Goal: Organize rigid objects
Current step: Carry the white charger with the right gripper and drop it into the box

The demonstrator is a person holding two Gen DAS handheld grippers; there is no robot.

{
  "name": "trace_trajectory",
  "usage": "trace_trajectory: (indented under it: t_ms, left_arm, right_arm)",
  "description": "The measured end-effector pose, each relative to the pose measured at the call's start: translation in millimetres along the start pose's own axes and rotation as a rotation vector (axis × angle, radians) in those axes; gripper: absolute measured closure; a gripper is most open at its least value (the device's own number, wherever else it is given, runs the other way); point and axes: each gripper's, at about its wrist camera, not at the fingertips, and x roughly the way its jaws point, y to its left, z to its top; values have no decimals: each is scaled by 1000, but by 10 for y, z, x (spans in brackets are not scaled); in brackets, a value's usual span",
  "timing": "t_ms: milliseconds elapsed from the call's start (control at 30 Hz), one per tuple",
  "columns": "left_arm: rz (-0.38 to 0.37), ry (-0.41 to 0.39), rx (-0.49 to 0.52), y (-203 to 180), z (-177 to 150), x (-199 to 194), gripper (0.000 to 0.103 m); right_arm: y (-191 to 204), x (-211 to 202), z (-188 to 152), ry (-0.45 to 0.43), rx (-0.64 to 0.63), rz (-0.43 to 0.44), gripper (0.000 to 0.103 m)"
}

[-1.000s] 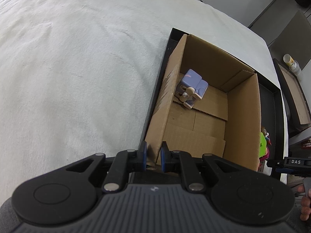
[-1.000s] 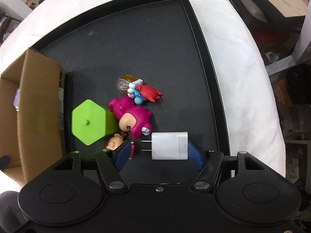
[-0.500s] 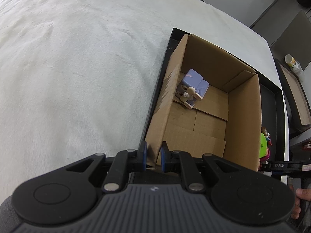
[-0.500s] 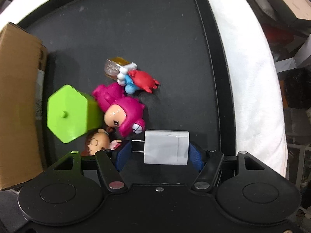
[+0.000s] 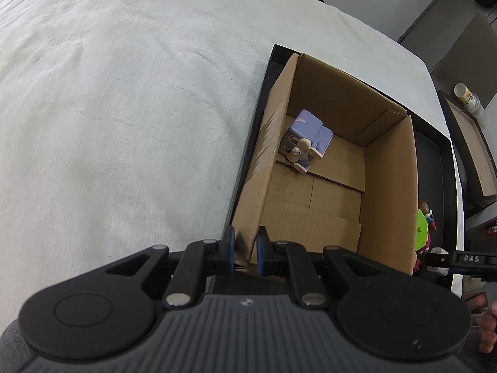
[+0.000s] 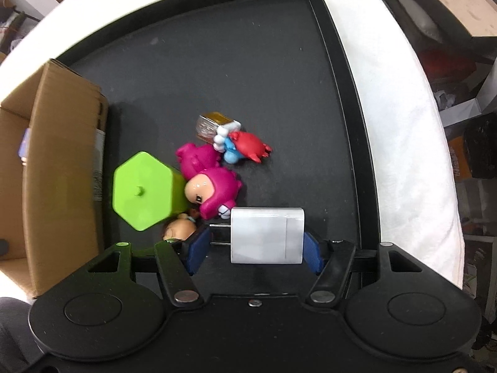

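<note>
Over the black tray [image 6: 338,62], the right gripper [image 6: 253,247] has just been narrowing its jaws around the white charger [image 6: 267,236]; the left gripper [image 5: 244,250] pinches the cardboard box [image 5: 257,186] wall.

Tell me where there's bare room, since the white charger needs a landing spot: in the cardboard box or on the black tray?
The cardboard box floor is bare except the lilac block toy at its far left corner. The black tray is bare beyond the toy cluster; it is crowded around the green hexagon and pink figure.
</note>
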Motion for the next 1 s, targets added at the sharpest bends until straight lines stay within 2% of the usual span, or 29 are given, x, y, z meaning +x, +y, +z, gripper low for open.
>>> trace_trajectory:
  t_ms: [300, 1000]
  left_arm:
    - [-5, -1, -4, 5, -7, 5, 90]
    - [-45, 0, 17, 73, -6, -19, 90]
  right_arm:
    - [175, -262, -39, -30, 4, 75, 42]
    - [700, -821, 116, -152, -107, 97, 42]
